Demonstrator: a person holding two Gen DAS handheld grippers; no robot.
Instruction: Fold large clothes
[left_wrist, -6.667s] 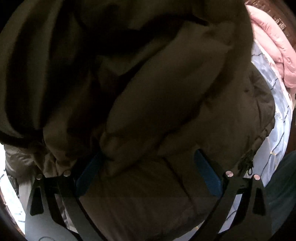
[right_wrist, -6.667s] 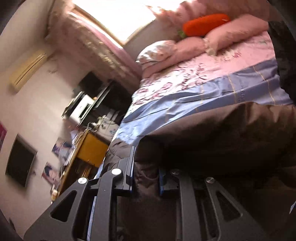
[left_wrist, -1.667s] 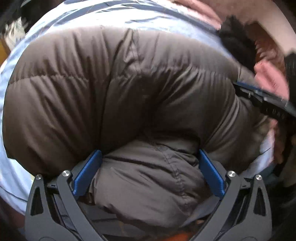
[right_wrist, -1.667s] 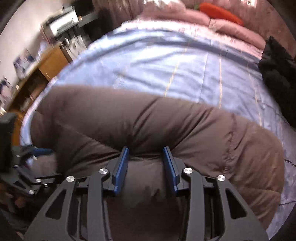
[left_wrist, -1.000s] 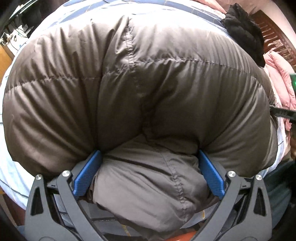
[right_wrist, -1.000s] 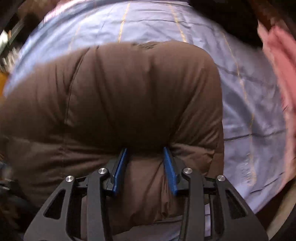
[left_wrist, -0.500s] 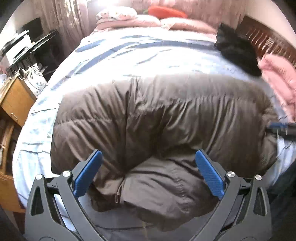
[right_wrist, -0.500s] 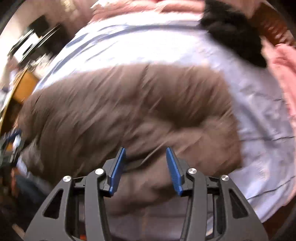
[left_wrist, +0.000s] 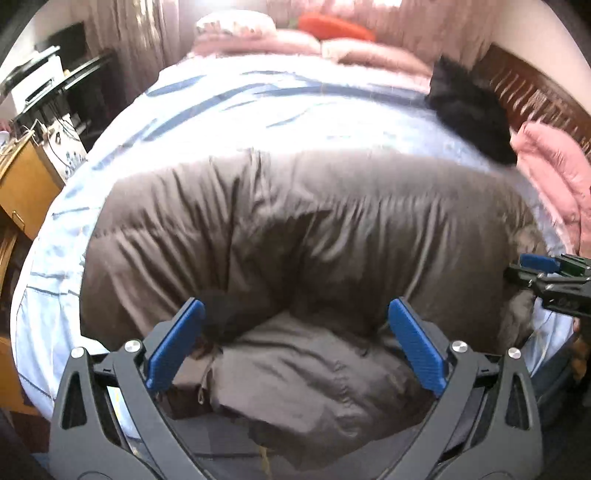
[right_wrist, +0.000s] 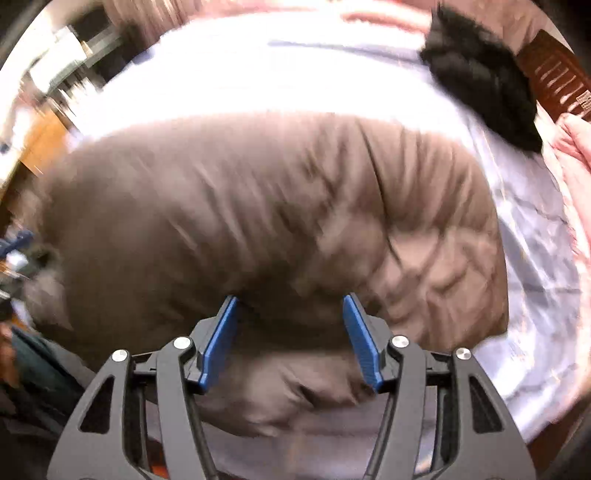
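A large brown puffer jacket (left_wrist: 295, 236) lies folded in a thick bundle on the near part of the bed; it also fills the right wrist view (right_wrist: 266, 221). My left gripper (left_wrist: 295, 332) is open and empty, above the bundle's near edge. My right gripper (right_wrist: 290, 332) is open and empty, above the near edge further right. The right gripper also shows at the right edge of the left wrist view (left_wrist: 550, 275). Part of the jacket's lower layer (left_wrist: 314, 376) sticks out toward me.
The bed has a light blue sheet (left_wrist: 258, 107). A black furry garment (left_wrist: 465, 107) and a pink jacket (left_wrist: 554, 173) lie at the right, by the dark wooden bed frame (left_wrist: 532, 92). Pink pillows and an orange cushion (left_wrist: 334, 27) sit at the head. A wooden cabinet (left_wrist: 22, 181) stands left.
Both grippers have pulled back and up from the jacket. The right gripper's jaws have opened and let go of the jacket. The folded bundle stays on the bed.
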